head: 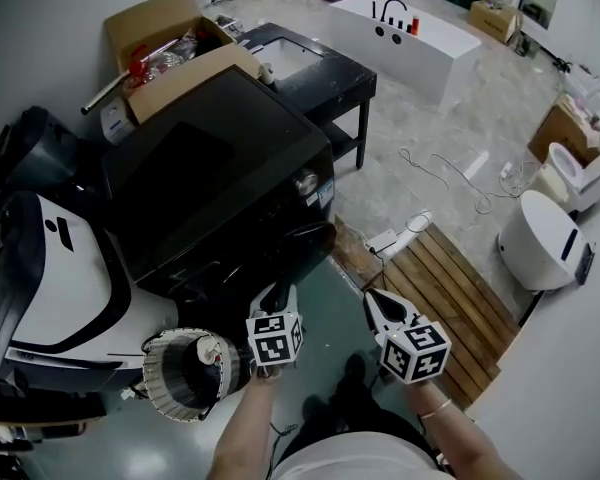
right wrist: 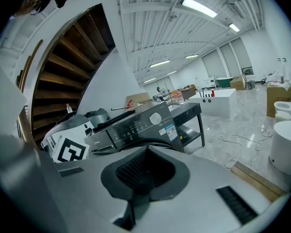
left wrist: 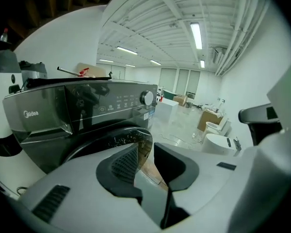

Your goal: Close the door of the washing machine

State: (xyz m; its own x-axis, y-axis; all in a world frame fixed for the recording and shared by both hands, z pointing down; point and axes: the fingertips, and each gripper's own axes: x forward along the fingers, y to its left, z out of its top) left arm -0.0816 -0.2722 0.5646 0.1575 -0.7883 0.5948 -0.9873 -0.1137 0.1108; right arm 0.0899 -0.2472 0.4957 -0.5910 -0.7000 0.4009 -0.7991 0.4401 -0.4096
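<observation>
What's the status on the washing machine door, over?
Left gripper open, empty; right gripper shut, empty. Dark round washing machine door not gripped, looks nearly shut, whether latched unclear. Nothing seen blocking it.

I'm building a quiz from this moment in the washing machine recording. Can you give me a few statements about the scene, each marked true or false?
1. The left gripper has its jaws apart with nothing clamped between them. True.
2. The right gripper has its jaws gaping wide. False: they are together.
3. The brown cardboard box beyond the dark grey washing machine is taped shut. False: its flaps are open and things show inside.
4. The white rectangular bathtub touches the washing machine. False: it stands apart, beyond a black table.
5. In the head view, a slatted wooden platform lies on the floor to the washing machine's right. True.
</observation>
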